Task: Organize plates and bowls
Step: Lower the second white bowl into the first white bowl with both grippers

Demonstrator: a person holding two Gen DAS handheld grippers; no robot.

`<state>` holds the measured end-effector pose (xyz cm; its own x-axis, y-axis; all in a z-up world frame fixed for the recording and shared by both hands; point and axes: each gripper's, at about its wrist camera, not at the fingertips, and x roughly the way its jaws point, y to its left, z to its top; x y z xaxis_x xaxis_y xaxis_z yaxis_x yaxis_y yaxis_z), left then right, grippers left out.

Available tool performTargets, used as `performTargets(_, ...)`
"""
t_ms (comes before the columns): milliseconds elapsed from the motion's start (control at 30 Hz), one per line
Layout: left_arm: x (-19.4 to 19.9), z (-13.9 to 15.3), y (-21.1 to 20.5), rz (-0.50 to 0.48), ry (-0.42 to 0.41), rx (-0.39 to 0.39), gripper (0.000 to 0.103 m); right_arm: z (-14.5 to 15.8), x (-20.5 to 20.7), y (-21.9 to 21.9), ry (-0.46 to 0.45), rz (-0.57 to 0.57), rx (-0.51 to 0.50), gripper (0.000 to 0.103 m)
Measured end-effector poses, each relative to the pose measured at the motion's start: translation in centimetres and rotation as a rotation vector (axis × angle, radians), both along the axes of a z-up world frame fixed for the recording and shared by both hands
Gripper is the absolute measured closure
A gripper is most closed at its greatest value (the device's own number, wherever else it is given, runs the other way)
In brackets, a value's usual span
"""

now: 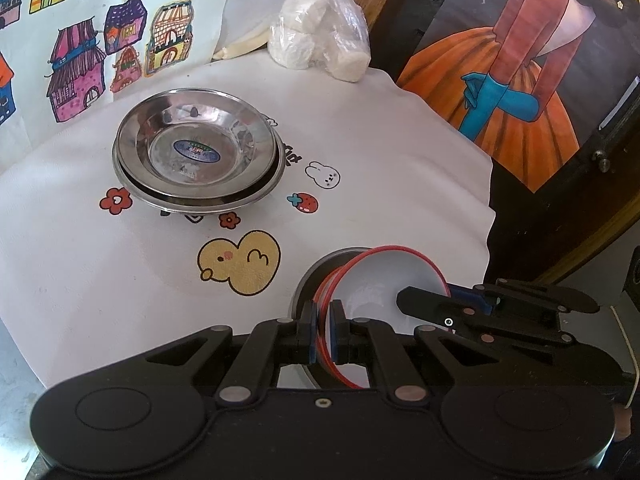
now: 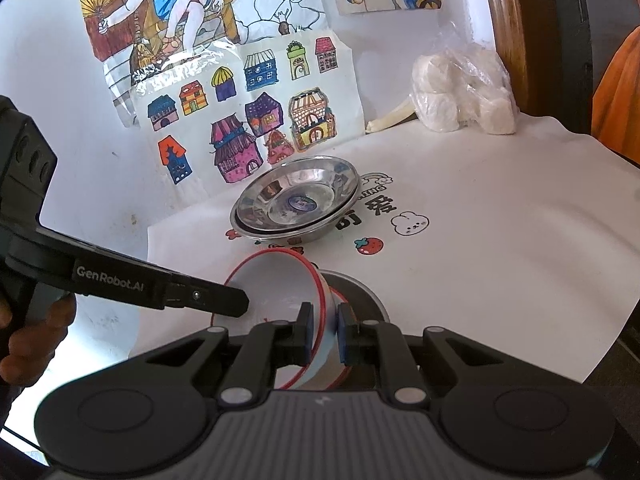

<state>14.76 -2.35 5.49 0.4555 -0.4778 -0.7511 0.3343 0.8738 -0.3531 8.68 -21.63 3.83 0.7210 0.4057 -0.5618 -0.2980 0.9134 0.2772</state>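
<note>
A white bowl with a red rim (image 1: pixel 372 292) is held tilted over a grey steel plate (image 1: pixel 320 276) at the table's near right. My left gripper (image 1: pixel 325 334) is shut on the bowl's near rim. My right gripper (image 2: pixel 323 334) is shut on the opposite rim of the same bowl (image 2: pixel 276 284); its black body shows in the left wrist view (image 1: pixel 492 308). Two stacked steel plates (image 1: pixel 198 152) sit further back on the table; they also show in the right wrist view (image 2: pixel 296 200).
A white cloth (image 1: pixel 120 280) with cartoon prints covers the table. A plastic bag of white blocks (image 1: pixel 320 36) lies at the back by the wall. Drawings hang on the wall (image 2: pixel 248 120). The table edge drops off at the right (image 1: pixel 490 208).
</note>
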Motion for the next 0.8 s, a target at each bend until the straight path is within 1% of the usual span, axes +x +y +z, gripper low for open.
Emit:
performTargets(200, 0.21, -0.31, 0.03, -0.001, 0.015, 0.001, 0.098, -0.13, 0.24, 0.11, 0.003, -0.002, -0.001, 0.089)
performTargets(433, 0.25, -0.42, -0.13, -0.001, 0.014, -0.007, 0.098, -0.29, 0.4, 0.01, 0.007, -0.013, -0.004, 0.089)
performTargets(567, 0.38, -0.5, -0.06, 0.004, 0.016, -0.008, 0.098, -0.44, 0.38, 0.08, -0.004, -0.029, -0.027, 0.088)
performTargets(800, 0.5, -0.49, 0.1, 0.007, 0.018, -0.018, 0.098, -0.51, 0.52, 0.13, -0.013, -0.021, -0.04, 0.089)
